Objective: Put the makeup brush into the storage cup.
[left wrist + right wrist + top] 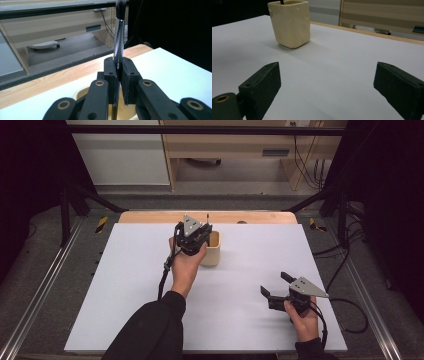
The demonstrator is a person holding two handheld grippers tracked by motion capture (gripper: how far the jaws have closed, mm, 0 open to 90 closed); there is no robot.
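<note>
cream cup near far edge | left tongs grip brush | right tongs agape

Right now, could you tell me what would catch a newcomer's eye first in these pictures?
Most striking are the left tongs, shut on an upright makeup brush with a silver ferrule and dark bristles, held directly above the cream cup near the far middle of the white table. Next come the right tongs, wide open and idle over the near right of the table, pointing towards the cup.

Upright silver-handled brush, lower end inside cream cup on white table
</note>
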